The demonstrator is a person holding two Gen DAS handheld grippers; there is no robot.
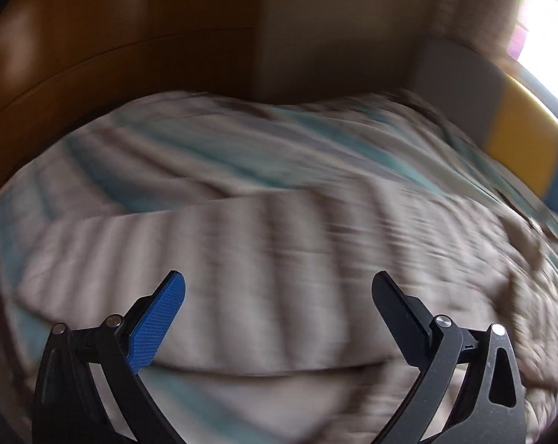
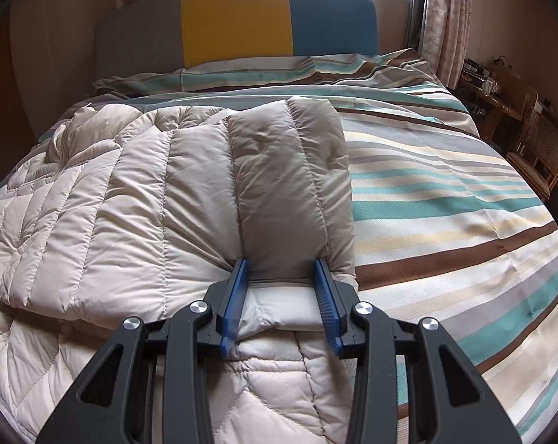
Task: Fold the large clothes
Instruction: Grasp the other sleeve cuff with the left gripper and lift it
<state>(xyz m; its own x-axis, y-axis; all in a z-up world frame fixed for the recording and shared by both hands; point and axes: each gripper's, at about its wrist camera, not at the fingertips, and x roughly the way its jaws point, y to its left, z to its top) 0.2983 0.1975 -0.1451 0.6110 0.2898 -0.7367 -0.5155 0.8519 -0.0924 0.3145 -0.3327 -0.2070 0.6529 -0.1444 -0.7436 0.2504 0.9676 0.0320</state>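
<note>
— One pale beige quilted down coat (image 2: 160,199) lies across the near side of the bed, folded over itself so a padded panel rests on top, yes?

— Yes, and the right gripper (image 2: 282,285) has its blue-padded fingers (image 2: 238,296) set either side of a fold at the coat's near edge, pressing into the puffy fabric and pinching it.

— And the other tool?

— Left gripper (image 1: 279,310) hangs above the same coat (image 1: 212,259) with its jaws spread wide, nothing between them. That view is badly smeared.

— What lies under the coat?

— Striped bedcover (image 2: 445,199) in teal, brown, cream and grey, bare to the coat's right. Behind it stands a padded headboard (image 2: 238,18) in grey, yellow and blue panels, with patterned curtains (image 2: 445,18) by the window and a wooden chair (image 2: 538,148) at the far right.
</note>
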